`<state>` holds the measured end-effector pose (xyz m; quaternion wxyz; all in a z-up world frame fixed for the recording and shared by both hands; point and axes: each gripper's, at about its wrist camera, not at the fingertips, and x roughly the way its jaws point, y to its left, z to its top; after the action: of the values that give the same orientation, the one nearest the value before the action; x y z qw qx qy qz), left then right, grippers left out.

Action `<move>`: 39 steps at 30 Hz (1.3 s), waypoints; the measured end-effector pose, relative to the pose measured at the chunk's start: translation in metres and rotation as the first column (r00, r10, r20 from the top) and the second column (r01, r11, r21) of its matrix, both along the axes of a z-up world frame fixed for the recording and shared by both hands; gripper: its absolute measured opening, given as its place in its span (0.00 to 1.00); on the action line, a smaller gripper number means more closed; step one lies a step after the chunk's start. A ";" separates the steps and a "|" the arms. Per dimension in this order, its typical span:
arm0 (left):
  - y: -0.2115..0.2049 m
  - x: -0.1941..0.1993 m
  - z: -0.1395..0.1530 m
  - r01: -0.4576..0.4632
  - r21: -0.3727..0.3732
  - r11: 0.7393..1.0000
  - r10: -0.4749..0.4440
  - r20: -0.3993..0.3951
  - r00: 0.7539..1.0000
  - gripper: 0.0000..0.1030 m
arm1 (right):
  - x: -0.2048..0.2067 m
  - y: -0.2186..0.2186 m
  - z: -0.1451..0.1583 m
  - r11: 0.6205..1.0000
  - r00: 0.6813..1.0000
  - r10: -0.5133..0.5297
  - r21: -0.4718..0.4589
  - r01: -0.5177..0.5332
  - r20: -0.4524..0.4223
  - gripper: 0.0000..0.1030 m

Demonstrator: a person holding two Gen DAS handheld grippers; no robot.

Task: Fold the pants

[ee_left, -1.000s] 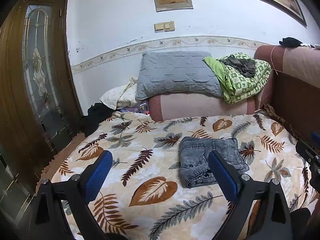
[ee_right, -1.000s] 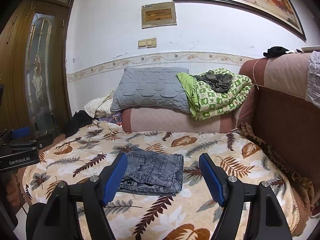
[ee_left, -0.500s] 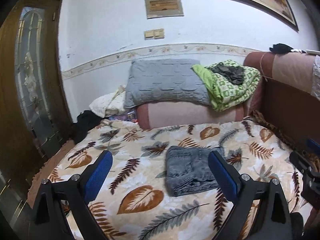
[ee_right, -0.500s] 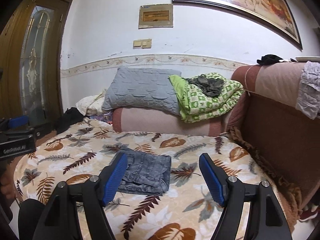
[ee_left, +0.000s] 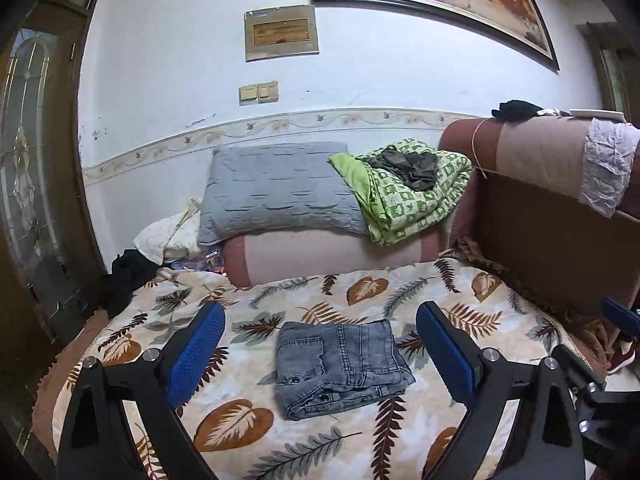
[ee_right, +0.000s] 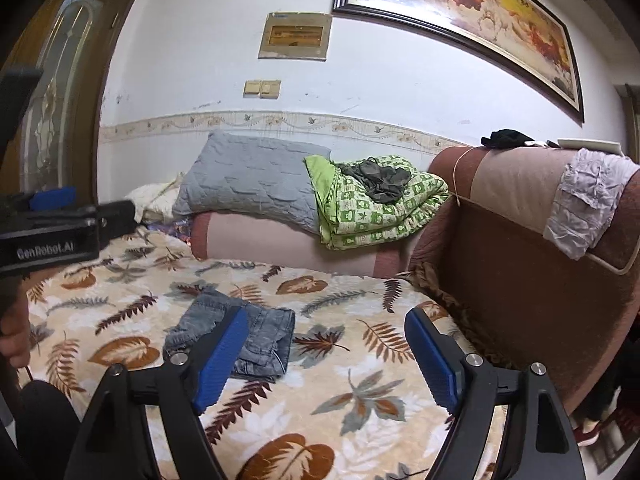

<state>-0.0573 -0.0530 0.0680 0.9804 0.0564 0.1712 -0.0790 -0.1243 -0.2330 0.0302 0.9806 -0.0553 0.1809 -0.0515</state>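
Observation:
The grey denim pants [ee_left: 340, 364] lie folded into a small square on the leaf-print blanket [ee_left: 240, 420]. They also show in the right wrist view [ee_right: 256, 332], partly behind my right gripper's left finger. My left gripper [ee_left: 320, 352] is open and empty, held back from the pants and above the blanket. My right gripper [ee_right: 326, 360] is open and empty, to the right of the pants. The left gripper's body [ee_right: 52, 232] shows at the left edge of the right wrist view.
A grey pillow [ee_left: 276, 192] and a green checked quilt [ee_left: 404, 188] rest on a pink bolster [ee_left: 320, 248] at the back. A brown sofa back [ee_left: 560, 216] rises on the right. A glazed wooden door [ee_left: 28, 184] stands on the left.
Both grippers have pulled back and tilted up from the bed. The pants now look smaller and lower in both views. The pants have not moved.

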 end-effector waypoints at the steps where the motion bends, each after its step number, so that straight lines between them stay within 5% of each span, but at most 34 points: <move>1: 0.000 -0.001 0.000 0.000 0.008 1.000 0.000 0.002 1.000 0.94 | 0.001 0.000 -0.002 1.000 1.000 0.003 0.007 -0.003 -0.004 0.81; 25: 0.072 0.007 -0.024 -0.173 -0.023 0.985 0.173 -0.033 0.984 0.94 | 0.051 0.049 -0.019 0.987 0.991 0.121 0.116 -0.113 -0.064 0.81; 39: 0.099 0.020 -0.042 -0.235 -0.026 0.972 0.232 -0.090 0.969 0.94 | 0.071 0.081 -0.028 0.980 0.979 0.181 0.101 -0.171 -0.097 0.81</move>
<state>-0.0373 0.0464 0.0255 0.9755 0.0145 0.2174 0.0313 -0.0537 -0.1518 0.0026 0.9718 -0.0283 0.2293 0.0468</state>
